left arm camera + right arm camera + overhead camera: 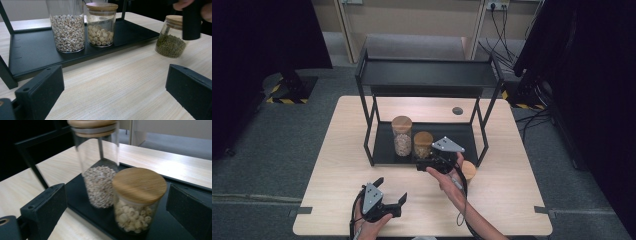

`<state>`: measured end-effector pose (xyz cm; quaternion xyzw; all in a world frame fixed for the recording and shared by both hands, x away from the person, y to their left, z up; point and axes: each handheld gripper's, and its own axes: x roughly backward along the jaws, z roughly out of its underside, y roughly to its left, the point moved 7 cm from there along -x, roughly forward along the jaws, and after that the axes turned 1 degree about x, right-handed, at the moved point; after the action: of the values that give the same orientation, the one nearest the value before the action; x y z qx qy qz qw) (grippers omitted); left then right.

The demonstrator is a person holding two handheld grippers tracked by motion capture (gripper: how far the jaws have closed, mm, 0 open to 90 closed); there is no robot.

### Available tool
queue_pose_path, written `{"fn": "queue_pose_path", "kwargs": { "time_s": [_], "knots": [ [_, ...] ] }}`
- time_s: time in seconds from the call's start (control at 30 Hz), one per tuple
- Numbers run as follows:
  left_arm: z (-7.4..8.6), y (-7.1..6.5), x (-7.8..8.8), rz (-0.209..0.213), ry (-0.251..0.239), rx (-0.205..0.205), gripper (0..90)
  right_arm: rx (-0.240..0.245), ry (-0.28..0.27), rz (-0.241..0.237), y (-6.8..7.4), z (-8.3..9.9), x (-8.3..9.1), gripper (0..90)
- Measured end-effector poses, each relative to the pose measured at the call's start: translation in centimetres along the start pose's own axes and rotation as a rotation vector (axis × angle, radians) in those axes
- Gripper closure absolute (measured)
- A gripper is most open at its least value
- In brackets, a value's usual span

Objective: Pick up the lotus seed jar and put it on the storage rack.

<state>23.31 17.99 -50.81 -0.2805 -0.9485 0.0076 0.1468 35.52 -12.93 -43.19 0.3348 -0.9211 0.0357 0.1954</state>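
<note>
Jar (pixel 137 200), short, clear glass, round wooden lid, pale round seeds, stands free between the right gripper's (pixel 117 207) wide-open jaws.

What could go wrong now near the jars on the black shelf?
1. The right gripper is open close to the short jar of round white seeds, which stands almost against the tall grain jar; a careless move might knock both.
2. The jar of green beans stands on the table right beside the person's right hand; it might get bumped.
</note>
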Motion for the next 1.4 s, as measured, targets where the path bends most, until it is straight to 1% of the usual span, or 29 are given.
{"fn": "queue_pose_path", "kwargs": {
  "time_s": [0.1,0.43,0.47,0.7,0.77,0.87,1.27,1.33,1.4],
  "knots": [
    [0.0,0.0,0.0,0.000,0.000,-0.001,1.1,0.014,-0.005,-0.021,0.3,0.1,0.6,3.6],
    [0.0,0.0,0.0,-0.001,0.000,-0.001,1.1,0.027,-0.015,-0.069,0.6,0.7,2.2,3.5],
    [0.0,0.0,0.0,-0.001,0.000,-0.001,1.1,0.034,-0.015,-0.077,0.6,0.9,2.4,3.5],
    [0.0,0.0,0.0,-0.003,0.002,0.002,1.1,0.030,-0.016,-0.107,0.5,2.0,3.6,3.4],
    [0.0,0.0,0.0,-0.003,0.002,0.002,1.1,0.027,-0.027,-0.125,0.5,2.3,4.1,3.2],
    [0.0,0.0,0.0,-0.003,0.001,0.004,1.1,0.036,-0.040,-0.135,0.5,2.6,4.7,3.0],
    [0.0,0.0,0.1,-0.004,-0.003,0.002,1.1,0.016,-0.064,-0.167,-0.5,4.2,7.0,2.7],
    [0.0,0.0,0.1,-0.003,-0.005,0.000,1.1,0.017,-0.066,-0.177,-0.6,4.6,7.3,2.6],
    [0.0,0.0,0.1,-0.004,-0.006,-0.001,1.1,0.032,-0.070,-0.180,-0.6,5.0,7.6,2.6]
  ]
}}
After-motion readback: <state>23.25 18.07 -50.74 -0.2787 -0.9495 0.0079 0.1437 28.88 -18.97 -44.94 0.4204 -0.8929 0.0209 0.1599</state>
